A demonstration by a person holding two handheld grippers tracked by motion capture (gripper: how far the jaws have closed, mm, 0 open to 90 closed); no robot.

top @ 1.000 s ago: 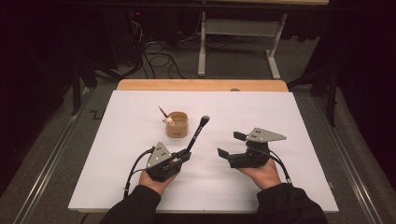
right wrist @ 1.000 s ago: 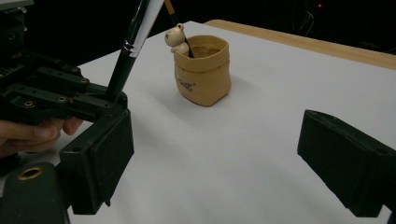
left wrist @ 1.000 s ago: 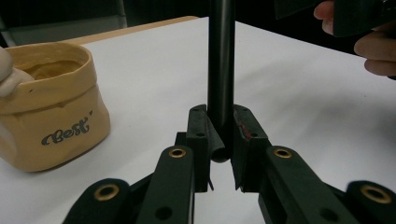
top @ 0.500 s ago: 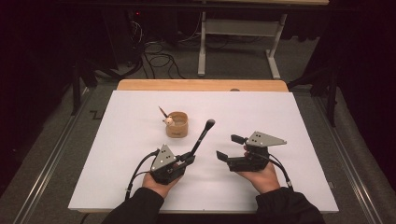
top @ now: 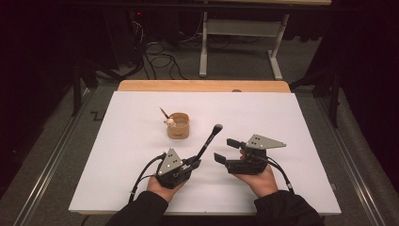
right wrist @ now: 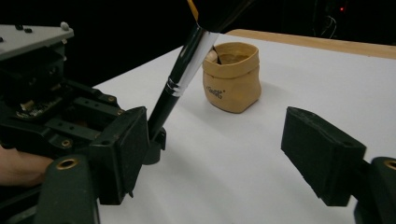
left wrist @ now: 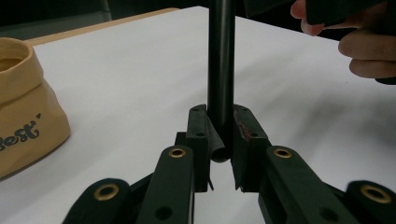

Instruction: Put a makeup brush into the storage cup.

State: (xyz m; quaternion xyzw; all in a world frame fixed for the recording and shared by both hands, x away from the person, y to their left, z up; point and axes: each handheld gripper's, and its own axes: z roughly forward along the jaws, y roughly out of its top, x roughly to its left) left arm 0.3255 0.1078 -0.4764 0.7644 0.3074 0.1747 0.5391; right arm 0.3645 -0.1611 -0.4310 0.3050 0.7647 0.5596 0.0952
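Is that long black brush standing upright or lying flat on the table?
Standing up, tilted. The left claw is shut on the makeup brush at its handle's lower end, and its bristle head points up and away, toward the tan pouch.

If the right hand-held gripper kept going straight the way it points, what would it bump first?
Probably the left hand-held gripper and the brush it clamps; the right hand-held gripper points at them, though depth is unclear.

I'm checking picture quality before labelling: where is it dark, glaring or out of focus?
High view: white table brightly lit, surroundings near black. Left gripper view: brush handle sharp, pouch slightly soft. Right gripper view: near fingers blurred, glare on the brush's silver ferrule.
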